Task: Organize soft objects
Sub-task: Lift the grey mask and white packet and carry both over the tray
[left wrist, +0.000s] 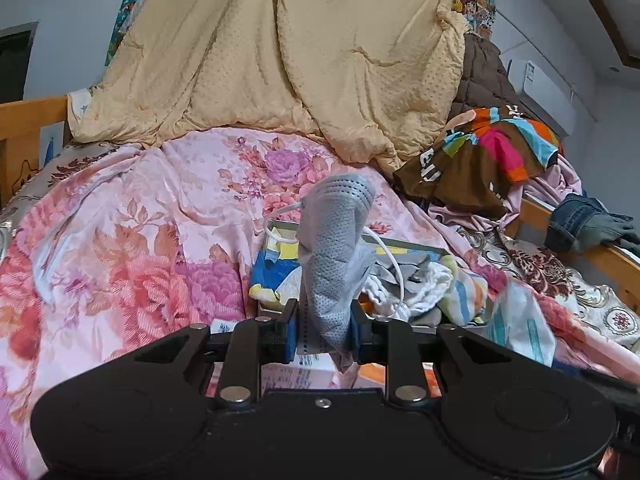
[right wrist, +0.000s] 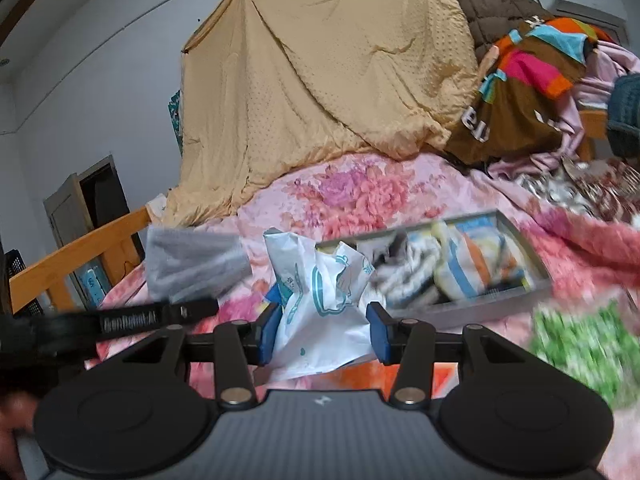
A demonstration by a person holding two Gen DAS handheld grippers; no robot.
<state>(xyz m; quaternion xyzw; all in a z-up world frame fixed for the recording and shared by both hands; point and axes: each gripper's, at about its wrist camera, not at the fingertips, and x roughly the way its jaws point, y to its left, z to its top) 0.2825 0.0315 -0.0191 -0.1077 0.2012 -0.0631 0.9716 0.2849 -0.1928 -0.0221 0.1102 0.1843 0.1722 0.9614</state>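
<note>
My left gripper (left wrist: 323, 334) is shut on a grey face mask (left wrist: 336, 248), which stands up between the blue pads with its white ear loop (left wrist: 394, 268) hanging to the right. The mask also shows in the right wrist view (right wrist: 192, 264), blurred, above the left gripper's arm. My right gripper (right wrist: 323, 334) is shut on a crumpled white plastic wrapper with teal print (right wrist: 320, 300). Behind both lies a shallow grey box (right wrist: 480, 304) holding rolled socks and small cloths (right wrist: 460, 268); it also shows in the left wrist view (left wrist: 420, 246).
Everything lies on a bed with a pink floral quilt (left wrist: 140, 220). A tan blanket (left wrist: 300, 48) hangs at the back. A pile of clothes, a brown multicoloured garment (left wrist: 480, 156) on top, sits back right. Wooden bed rails (right wrist: 80, 256) run along the sides. A green patterned item (right wrist: 584, 348) lies right, blurred.
</note>
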